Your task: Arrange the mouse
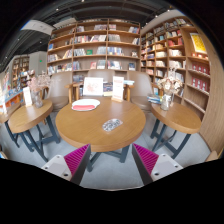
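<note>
While the tool (110, 160) gapes, round table (90, 125) beyond; small object (111, 125) indistinct

library or bookshop reading room: tall wooden bookshelves (95, 45) lining walls, round wooden tables (100, 122), displayed books.

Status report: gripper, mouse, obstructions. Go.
Gripper open, nothing between fingers, off the table. Mouse on round wooden table, ahead of fingers, beyond reach. Red-and-white item on the table's far side, clear of the path.
</note>
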`<state>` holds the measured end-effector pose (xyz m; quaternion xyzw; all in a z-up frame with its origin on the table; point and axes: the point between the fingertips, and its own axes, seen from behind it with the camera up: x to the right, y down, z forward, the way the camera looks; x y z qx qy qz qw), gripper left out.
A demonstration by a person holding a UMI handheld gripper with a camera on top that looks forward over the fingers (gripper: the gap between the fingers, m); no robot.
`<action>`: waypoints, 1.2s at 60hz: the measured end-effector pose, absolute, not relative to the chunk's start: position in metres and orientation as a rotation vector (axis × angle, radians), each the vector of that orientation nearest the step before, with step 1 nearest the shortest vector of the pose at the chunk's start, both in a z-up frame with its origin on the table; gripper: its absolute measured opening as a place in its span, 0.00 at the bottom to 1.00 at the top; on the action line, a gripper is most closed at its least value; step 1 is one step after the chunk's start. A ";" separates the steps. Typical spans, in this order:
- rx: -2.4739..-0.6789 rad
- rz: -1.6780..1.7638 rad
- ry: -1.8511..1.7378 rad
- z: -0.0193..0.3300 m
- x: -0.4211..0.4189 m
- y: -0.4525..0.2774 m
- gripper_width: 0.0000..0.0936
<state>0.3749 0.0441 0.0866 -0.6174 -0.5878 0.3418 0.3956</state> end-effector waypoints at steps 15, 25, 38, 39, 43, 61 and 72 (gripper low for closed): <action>-1.567 0.854 -1.531 0.064 0.342 0.040 0.91; -1.605 0.858 -1.553 0.050 0.310 0.043 0.92; -1.656 0.827 -1.571 0.027 0.252 0.053 0.91; -1.656 0.820 -1.573 0.025 0.248 0.054 0.91; -1.656 0.801 -1.577 0.020 0.234 0.055 0.91; -1.695 0.765 -1.630 -0.011 0.179 0.049 0.91; -1.729 0.786 -1.637 -0.017 0.147 0.046 0.92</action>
